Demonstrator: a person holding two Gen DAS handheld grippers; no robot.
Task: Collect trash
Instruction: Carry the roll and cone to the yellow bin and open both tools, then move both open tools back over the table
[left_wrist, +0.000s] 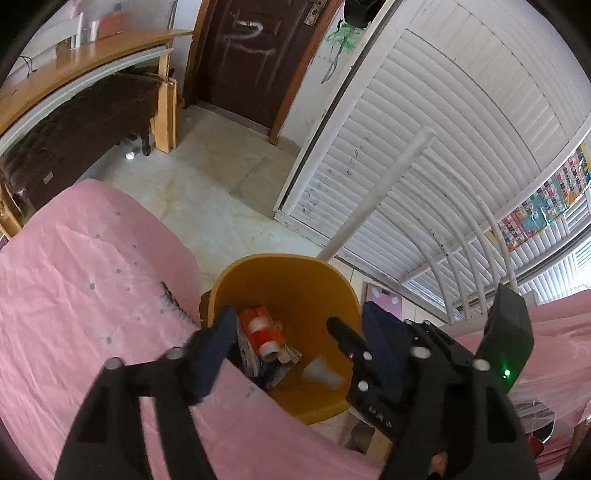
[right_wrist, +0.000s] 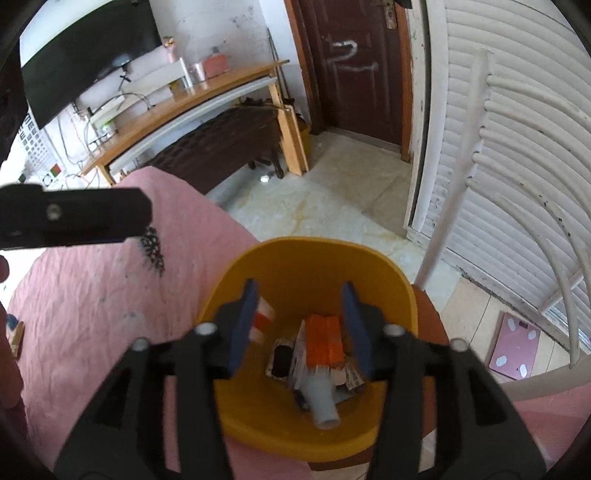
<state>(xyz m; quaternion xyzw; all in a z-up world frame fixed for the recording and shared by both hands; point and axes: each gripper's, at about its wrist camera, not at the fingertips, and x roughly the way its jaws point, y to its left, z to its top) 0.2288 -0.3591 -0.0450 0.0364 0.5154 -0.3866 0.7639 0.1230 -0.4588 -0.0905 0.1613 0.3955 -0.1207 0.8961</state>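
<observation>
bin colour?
Mustard yellow bin; clearest in the right wrist view.

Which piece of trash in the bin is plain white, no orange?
The white cup lying on its side in the yellow bin; the boxes beside it carry orange.

The left gripper (left_wrist: 299, 328) is black plastic with two fingers. Each finger (left_wrist: 218, 343) has a flat dark blue pad on its inner side. Round silver screws sit at the joints. The right gripper (right_wrist: 301, 325) looks the same: black arms, blue pads (right_wrist: 243, 325), shiny screws. In the left wrist view, its black body shows a small green light and raised letters.
</observation>
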